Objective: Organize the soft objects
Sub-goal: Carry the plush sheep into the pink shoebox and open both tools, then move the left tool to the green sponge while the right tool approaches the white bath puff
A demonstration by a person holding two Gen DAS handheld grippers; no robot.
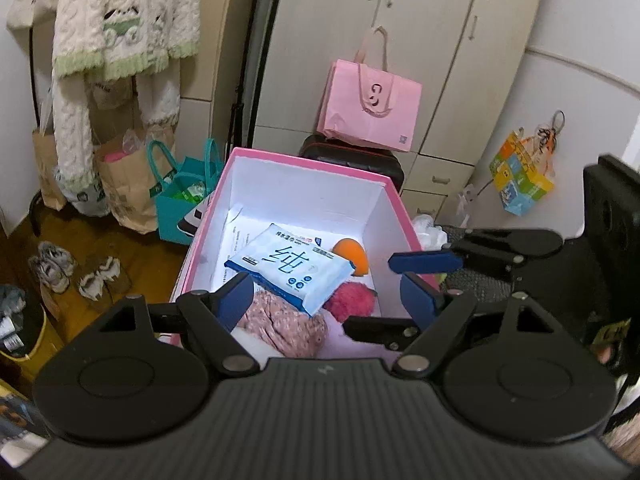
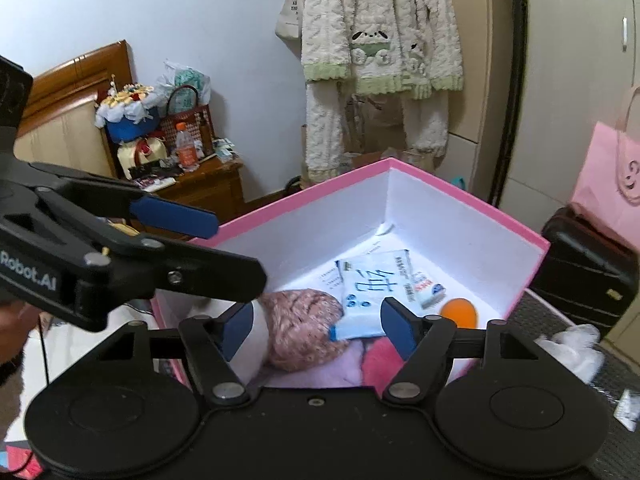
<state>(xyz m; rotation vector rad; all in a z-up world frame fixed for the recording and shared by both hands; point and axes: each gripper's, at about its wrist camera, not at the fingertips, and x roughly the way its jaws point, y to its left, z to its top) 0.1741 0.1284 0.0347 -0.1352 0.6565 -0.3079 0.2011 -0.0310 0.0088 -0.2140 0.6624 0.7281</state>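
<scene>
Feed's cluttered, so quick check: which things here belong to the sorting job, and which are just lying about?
Job:
pink box
wipes pack
orange ball
red pompom
floral cloth
left tool, open
right tool, open

Lying about:
pink bag
teal bag
hanging pajamas
shoes
suitcase
nightstand

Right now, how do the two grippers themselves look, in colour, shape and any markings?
Both are alike. The left gripper and the right gripper have black bodies with two round discs, black link arms with silver rivets, and dark blue pads on the fingertips. The left one carries white lettering ending in "Robot.AI". A thin black cable hangs by it.
</scene>
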